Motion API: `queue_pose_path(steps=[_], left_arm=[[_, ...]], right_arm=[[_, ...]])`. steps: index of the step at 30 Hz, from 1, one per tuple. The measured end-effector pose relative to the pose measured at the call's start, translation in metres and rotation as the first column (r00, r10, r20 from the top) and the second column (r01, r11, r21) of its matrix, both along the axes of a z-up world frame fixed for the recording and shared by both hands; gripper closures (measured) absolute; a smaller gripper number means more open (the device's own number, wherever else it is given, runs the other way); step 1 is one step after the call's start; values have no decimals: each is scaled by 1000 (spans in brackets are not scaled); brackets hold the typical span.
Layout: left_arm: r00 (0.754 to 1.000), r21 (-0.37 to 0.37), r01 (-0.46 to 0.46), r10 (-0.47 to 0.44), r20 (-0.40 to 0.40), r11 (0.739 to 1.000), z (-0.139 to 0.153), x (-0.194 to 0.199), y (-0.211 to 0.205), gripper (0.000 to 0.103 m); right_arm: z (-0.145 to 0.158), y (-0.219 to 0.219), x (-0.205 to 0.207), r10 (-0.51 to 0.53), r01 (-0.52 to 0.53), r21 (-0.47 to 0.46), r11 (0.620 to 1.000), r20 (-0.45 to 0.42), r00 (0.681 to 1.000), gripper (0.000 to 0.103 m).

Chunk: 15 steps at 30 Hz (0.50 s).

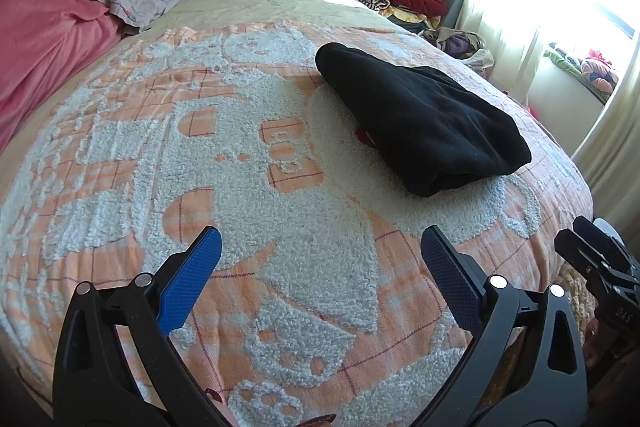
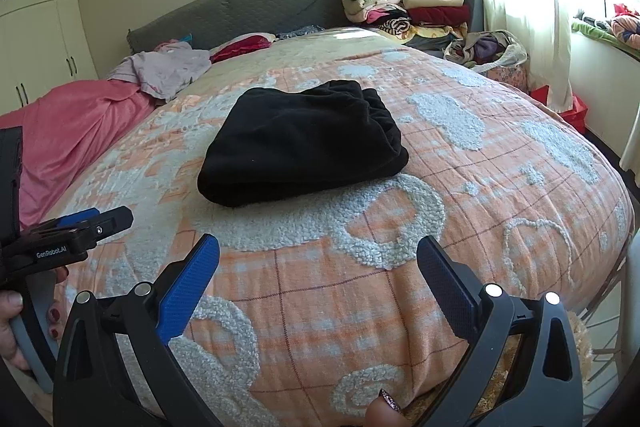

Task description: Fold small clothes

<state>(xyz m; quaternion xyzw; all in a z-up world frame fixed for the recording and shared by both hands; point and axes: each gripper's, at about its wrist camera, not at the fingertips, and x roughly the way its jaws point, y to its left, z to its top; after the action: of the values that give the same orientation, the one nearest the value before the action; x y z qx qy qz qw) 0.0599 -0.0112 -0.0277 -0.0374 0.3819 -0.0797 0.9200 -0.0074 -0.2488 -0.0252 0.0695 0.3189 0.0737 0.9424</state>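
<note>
On the bed's orange blanket (image 2: 460, 187) I see the black garment (image 2: 304, 143) lying folded, toward the middle, well ahead of both tongs. My left gripper (image 1: 320, 247) has its fingers spread wide and holds nothing. My right gripper (image 2: 318, 255) is spread wide too, empty. Stacked clothes (image 2: 412, 7) sit by the headboard (image 2: 256, 7).

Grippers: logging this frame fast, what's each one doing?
Left gripper: open, holding nothing.
Right gripper: open, holding nothing.
</note>
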Motion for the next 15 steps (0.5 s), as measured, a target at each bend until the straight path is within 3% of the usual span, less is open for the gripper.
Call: queue_pose_path(steps=[15], left_arm=[[1000,11,-1,1,2,1000,1,-1,1,9]], right_arm=[[3,0,1,-14,14,-4,1000,-2,1000,5]])
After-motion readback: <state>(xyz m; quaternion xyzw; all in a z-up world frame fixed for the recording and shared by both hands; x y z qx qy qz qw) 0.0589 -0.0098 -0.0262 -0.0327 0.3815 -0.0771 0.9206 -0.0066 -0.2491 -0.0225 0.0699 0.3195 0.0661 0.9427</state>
